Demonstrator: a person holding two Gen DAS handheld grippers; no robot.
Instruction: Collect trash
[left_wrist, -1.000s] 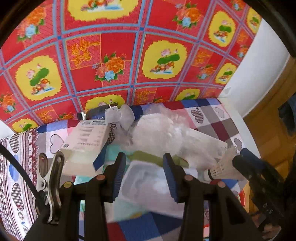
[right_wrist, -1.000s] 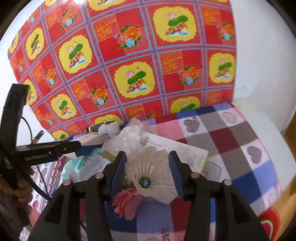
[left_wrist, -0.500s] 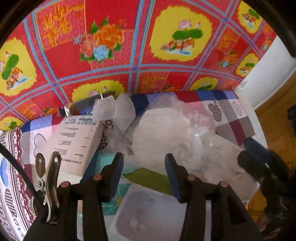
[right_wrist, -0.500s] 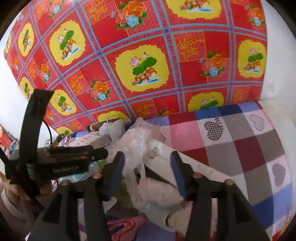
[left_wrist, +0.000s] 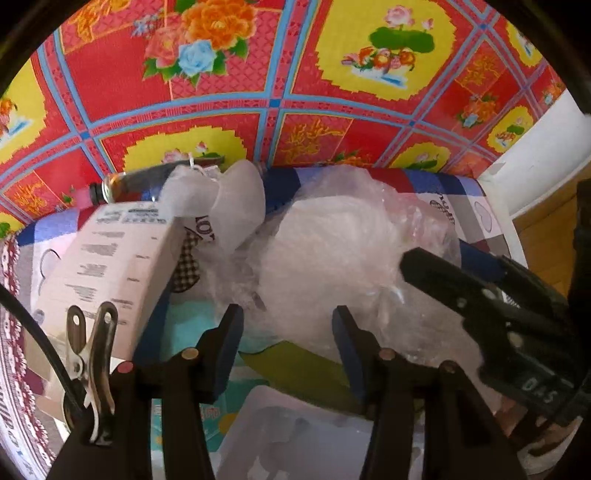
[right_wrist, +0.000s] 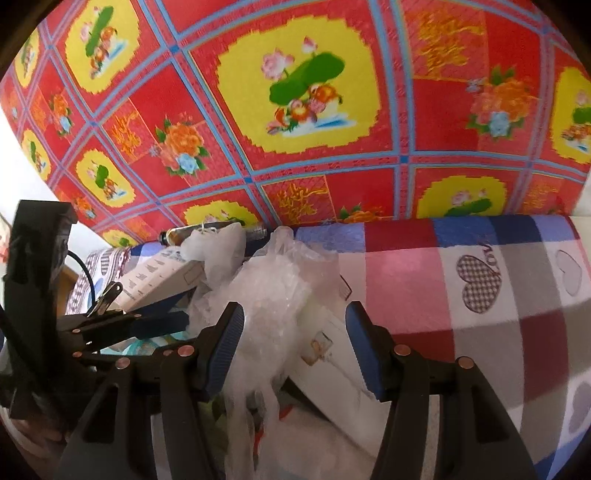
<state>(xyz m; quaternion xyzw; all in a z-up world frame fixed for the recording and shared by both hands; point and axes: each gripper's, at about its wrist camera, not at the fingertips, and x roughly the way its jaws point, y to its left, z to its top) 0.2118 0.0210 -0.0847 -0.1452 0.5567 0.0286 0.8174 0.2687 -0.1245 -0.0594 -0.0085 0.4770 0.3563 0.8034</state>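
A crumpled clear plastic bag (left_wrist: 332, 251) (right_wrist: 273, 295) lies on top of a trash pile on a checked cloth. My left gripper (left_wrist: 288, 347) is open just in front of the bag, touching nothing. My right gripper (right_wrist: 293, 343) is open too, with the bag's loose folds lying between its fingers and not pinched. To the left, a white printed carton (left_wrist: 107, 266) (right_wrist: 159, 273) leans on the pile. Behind it lie a dark bottle (left_wrist: 140, 181) (right_wrist: 207, 230) and a small white bag (left_wrist: 236, 206). A long white box (right_wrist: 332, 369) lies under the bag.
A red floral oilcloth (right_wrist: 295, 110) rises right behind the pile. The checked heart cloth (right_wrist: 480, 295) stretches bare to the right. A clear plastic tray (left_wrist: 288, 435) and a green strip (left_wrist: 295, 362) lie under my left gripper. The right gripper's body (left_wrist: 480, 295) crowds in from the right.
Both grippers have moved forward and closer to the pile. The shuttlecock that sat between the right fingers has dropped below and out of view; the plastic bag now lies between them.
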